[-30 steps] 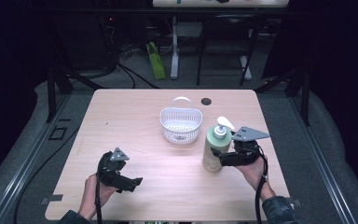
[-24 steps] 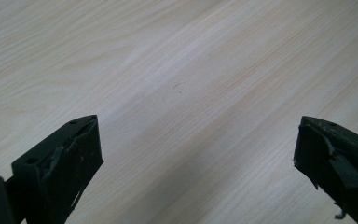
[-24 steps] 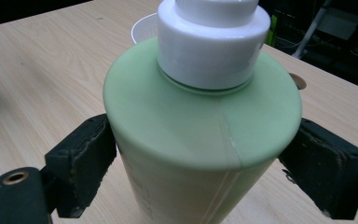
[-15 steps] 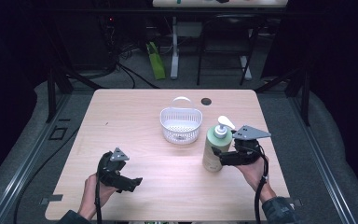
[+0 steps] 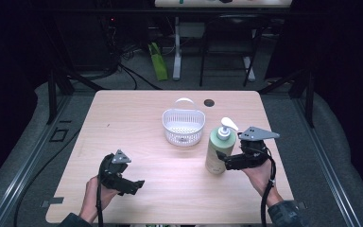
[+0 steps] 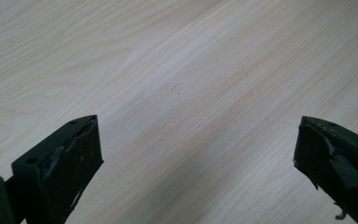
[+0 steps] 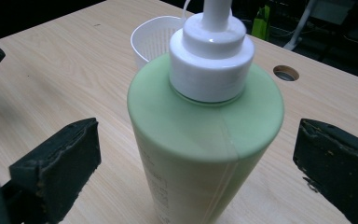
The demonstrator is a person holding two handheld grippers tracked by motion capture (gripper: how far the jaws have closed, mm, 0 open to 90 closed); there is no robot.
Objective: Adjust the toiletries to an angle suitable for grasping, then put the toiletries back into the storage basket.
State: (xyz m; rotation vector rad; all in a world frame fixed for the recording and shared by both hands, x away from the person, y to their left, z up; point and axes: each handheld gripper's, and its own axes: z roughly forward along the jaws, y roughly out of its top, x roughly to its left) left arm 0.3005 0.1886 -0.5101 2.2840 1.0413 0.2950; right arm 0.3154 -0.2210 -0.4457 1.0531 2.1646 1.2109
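Pale wooden worktop (image 5: 137, 127): right tool (image 5: 228, 163) has just spread off the upright green pump bottle (image 5: 219, 151), releasing it; left tool (image 5: 134, 184) spread, idle.

Bottle (image 5: 219, 150) stands between the right gripper (image 5: 228, 162) jaws, gaps both sides. Basket (image 5: 183, 126) blocks just far-left of it. Table (image 5: 137, 113) open left and near; left gripper (image 5: 131, 184) over bare wood.

Table (image 5: 137, 123): pale wood-grain laminate, smooth, matt. Pump bottle (image 7: 200, 154): green plastic, smooth, satin sheen; pump collar (image 7: 212, 58) of glossy white plastic. Basket (image 5: 183, 126), at 11 o'clock from the bottle: white perforated plastic. Gripper pads (image 7: 58, 170): black, matt, rough-edged.
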